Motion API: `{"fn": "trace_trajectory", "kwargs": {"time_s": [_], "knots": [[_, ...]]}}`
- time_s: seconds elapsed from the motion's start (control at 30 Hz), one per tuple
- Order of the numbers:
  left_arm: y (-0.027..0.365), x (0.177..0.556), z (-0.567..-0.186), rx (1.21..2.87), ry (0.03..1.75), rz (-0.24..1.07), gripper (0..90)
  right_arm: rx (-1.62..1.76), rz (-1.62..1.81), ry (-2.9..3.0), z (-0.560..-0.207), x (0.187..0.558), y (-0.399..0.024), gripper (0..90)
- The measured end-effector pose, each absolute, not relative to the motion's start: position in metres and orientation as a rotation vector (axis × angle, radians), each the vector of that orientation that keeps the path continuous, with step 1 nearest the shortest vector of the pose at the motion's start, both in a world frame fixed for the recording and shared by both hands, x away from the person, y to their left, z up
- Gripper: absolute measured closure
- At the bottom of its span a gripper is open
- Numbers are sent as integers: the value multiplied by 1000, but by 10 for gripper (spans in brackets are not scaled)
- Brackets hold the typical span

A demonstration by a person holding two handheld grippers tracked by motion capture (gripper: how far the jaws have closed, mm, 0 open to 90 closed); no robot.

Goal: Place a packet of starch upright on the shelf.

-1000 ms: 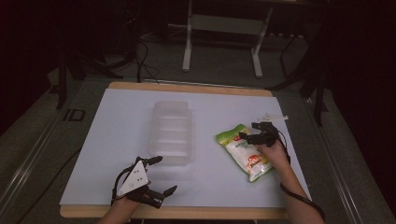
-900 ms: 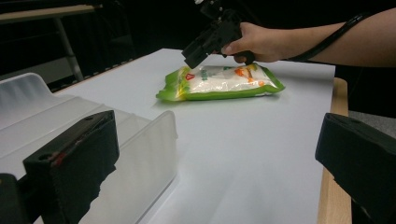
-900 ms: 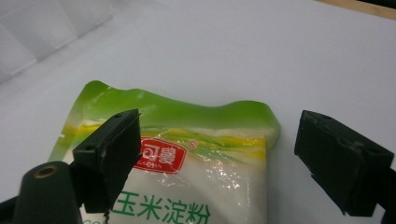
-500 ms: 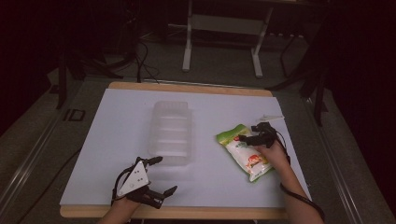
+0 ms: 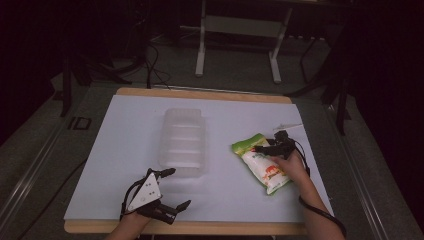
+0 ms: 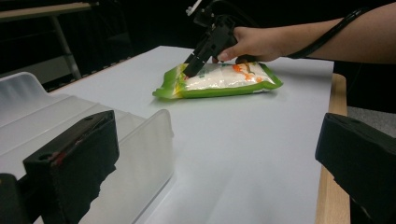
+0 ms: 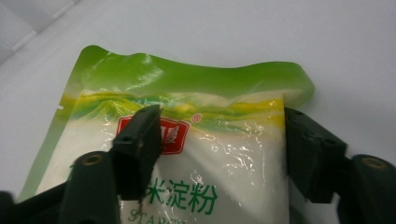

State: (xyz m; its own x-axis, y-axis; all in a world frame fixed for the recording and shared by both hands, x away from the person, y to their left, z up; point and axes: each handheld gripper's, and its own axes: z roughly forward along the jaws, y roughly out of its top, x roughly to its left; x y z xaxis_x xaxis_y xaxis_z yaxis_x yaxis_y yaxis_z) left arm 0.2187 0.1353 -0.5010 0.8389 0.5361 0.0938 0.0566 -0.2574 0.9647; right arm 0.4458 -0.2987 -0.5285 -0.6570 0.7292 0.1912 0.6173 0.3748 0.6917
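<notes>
Moved: right gripper [image 5: 264, 148] fingers have just been closing around the one starch bag [image 5: 261, 167], not yet pinching.
Left gripper [image 5: 173, 188]: fingers open, empty.
Count: one bag right of one clear plastic container [image 5: 183, 141]; one desk [image 5: 120, 150].

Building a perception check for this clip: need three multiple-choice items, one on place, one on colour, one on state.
1. Where does the green-edged plastic starch pouch lie?
A. inside the box
B. flat on the white table sheet, to the right of the box
C. on the floor

2. What colour is the ribbed rectangular plastic box?
A. clear
B. red
C. black

3. How do the left tongs stand?
A. shut on the pouch
B. shut on the box
C. open, holding nothing

Answers: 1 B, the high view shows it beside the box; 2 A, it is see-through; 3 C, its jaws stand wide apart over bare sheet.
</notes>
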Motion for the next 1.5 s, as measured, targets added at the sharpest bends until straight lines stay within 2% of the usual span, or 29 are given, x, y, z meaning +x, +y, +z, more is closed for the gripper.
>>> {"fn": "trace_trajectory", "kwargs": {"time_s": [0.13,0.23,0.27,0.37,0.57,1.5], "knots": [[135,219,-501,1790,454,482,0,1215,1106,2484,-527,443,-296,473],[134,219,-502,1791,455,480,0,1218,1089,2480,-525,442,-297,618],[134,219,-502,1792,455,480,0,1206,1063,2472,-525,441,-296,698],[134,219,-501,1794,452,480,0,1143,1041,2478,-522,436,-292,827],[136,219,-501,1788,458,480,0,1115,1035,2472,-517,431,-289,867],[134,219,-501,1791,455,477,0,859,1350,2324,-448,367,-282,870]]}}
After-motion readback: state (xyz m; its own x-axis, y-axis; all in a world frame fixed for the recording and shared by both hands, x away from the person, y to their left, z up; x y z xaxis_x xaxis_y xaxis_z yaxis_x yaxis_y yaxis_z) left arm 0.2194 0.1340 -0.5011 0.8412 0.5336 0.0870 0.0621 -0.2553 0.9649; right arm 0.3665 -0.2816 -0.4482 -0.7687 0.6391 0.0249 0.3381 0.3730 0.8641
